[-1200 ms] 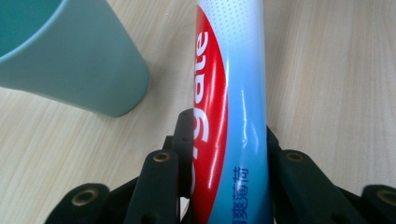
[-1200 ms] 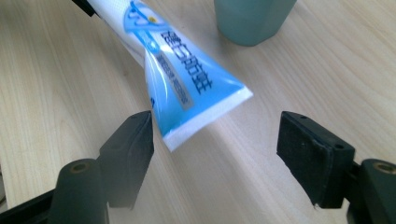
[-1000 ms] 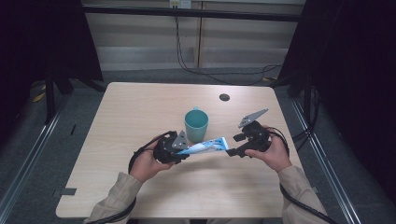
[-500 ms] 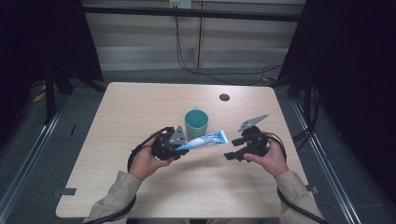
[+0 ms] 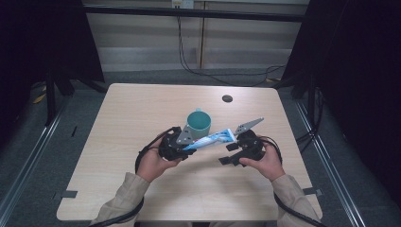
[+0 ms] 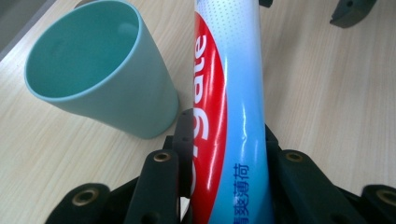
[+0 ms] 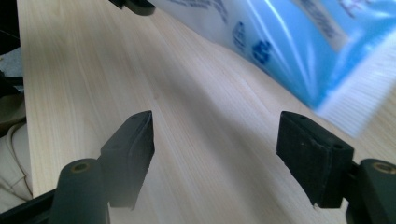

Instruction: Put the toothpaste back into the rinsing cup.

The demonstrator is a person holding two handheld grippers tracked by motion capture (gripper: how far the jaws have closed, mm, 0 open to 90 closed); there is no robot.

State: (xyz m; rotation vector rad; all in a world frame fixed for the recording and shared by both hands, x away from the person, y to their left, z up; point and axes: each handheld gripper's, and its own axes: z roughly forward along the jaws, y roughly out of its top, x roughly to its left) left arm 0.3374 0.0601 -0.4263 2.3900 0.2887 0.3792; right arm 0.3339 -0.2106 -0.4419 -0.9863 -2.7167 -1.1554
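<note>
A blue, white and red toothpaste tube (image 5: 210, 139) is held above the table, and my left gripper (image 5: 182, 146) is shut on its lower part. In the left gripper view the tube (image 6: 224, 116) runs up between the black jaws, right beside a teal cup (image 6: 98, 70). The cup (image 5: 199, 122) stands upright and empty just behind the tube. My right gripper (image 5: 228, 154) is open below the tube's flat crimped end and touches nothing. In the right gripper view its jaws (image 7: 217, 135) stand wide over bare wood, with the tube (image 7: 280, 42) above and to the right.
The light wooden table (image 5: 142, 109) has a small dark disc (image 5: 227, 98) near its far edge. Dark curtains and metal frame rails border the table on both sides. Cables trail from both grippers toward the near edge.
The right gripper has come away from the tube's crimped end and sits lower, toward the near edge. The left gripper has tilted the tube's free end upward near the cup.
</note>
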